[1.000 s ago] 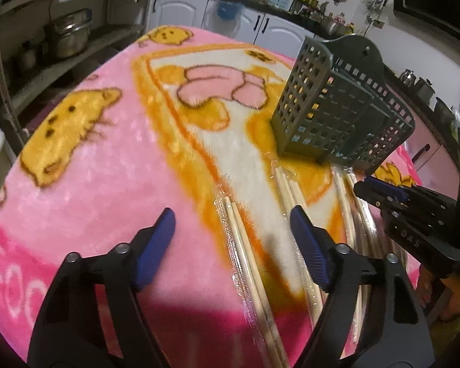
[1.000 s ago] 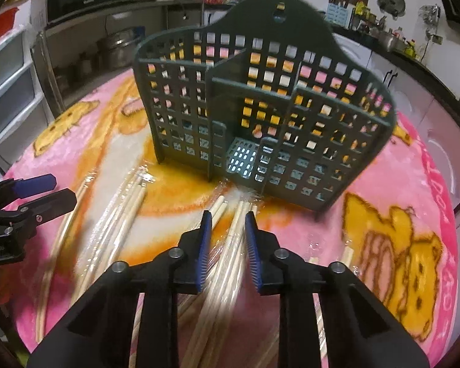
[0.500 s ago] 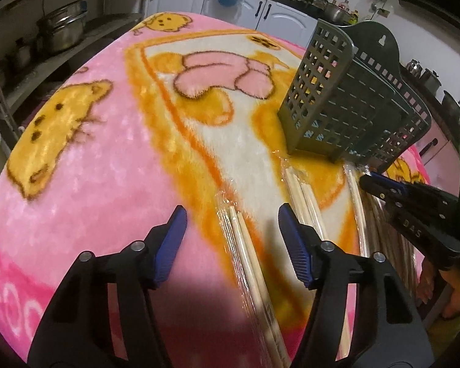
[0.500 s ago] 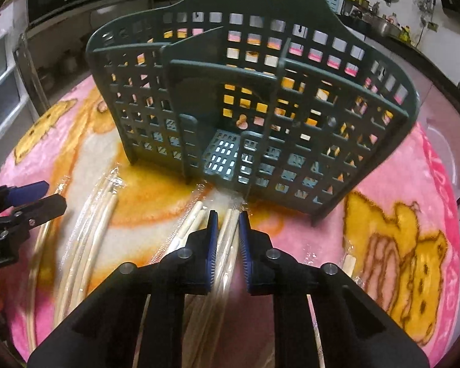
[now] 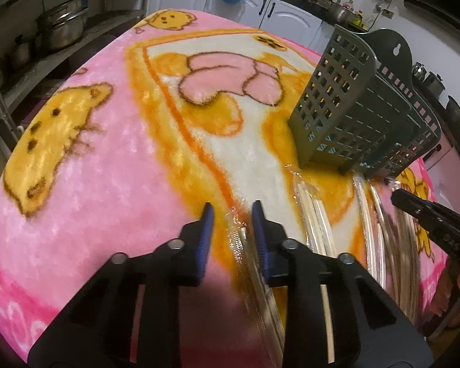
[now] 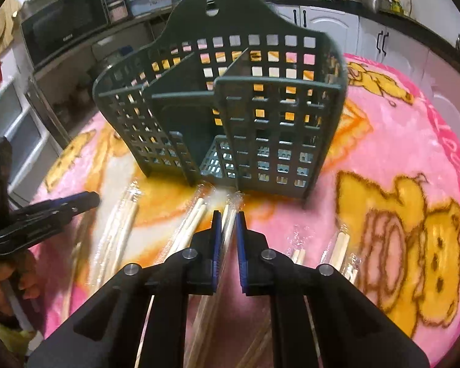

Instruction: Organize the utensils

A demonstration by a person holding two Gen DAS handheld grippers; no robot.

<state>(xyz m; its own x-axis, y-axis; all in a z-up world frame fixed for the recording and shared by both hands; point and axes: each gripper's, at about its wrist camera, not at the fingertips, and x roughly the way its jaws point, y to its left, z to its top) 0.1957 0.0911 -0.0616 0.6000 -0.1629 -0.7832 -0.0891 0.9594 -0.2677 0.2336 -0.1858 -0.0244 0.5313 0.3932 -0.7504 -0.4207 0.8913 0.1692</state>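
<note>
— Position of the right gripper?

— Low over the pink blanket on the worktop, fingers nearly together around one wrapped chopstick pair. Whether the pads actually press the wrapper, I cannot tell. The pair's tip lies just short of the holder's base.

— And the holder?

— The dark green utensil holder stands upright toward the worktop's far edge, directly ahead of that gripper, compartments open upward.

— The left gripper?

— Fingers partly apart, straddling another wrapped chopstick pair lying between them on the blanket; the blue pads do not touch it. The holder sits ahead and to its right.

— Remaining utensils?

— Several more wrapped chopsticks lie side by side between the two grippers, in front of the holder.
</note>
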